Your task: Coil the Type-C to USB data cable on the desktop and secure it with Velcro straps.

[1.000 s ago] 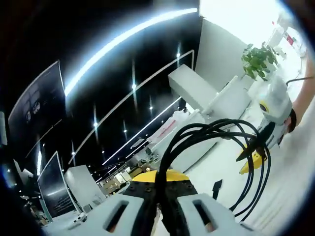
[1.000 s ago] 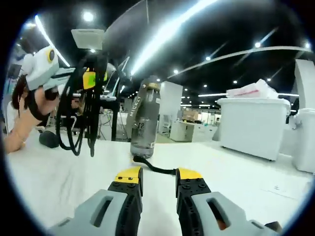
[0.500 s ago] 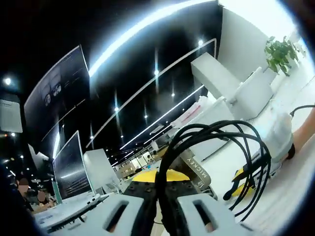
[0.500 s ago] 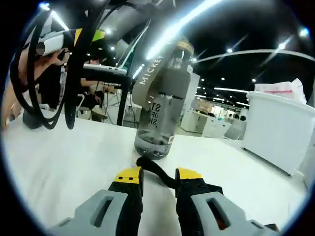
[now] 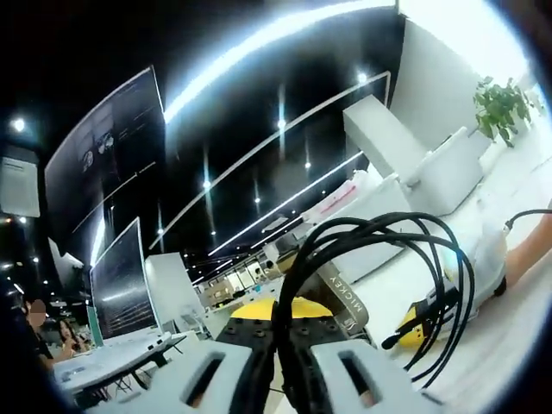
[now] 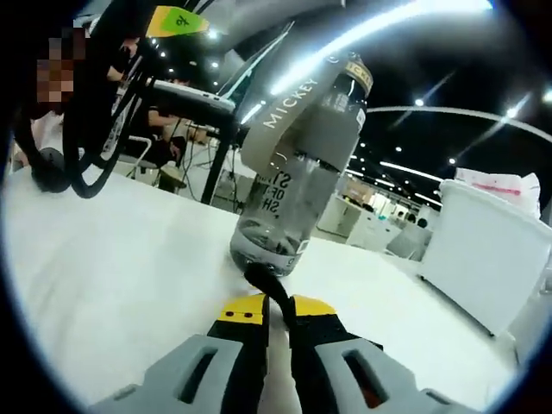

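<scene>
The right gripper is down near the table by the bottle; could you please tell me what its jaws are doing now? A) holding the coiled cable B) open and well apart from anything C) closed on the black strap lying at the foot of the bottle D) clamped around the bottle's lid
C: in the right gripper view the right gripper has its yellow-tipped jaws drawn together on the black strap, right beside the base of the bottle.

The left gripper [image 5: 278, 321] is pointing upward and away from the tabletop, its jaws pressing together around a bundle of black loops. The right gripper [image 6: 274, 308] is sitting low over the white surface, its yellow-tipped jaws nearly meeting and pinching a black strip. In the left gripper view, the right gripper's yellow tips are showing at the right.
</scene>
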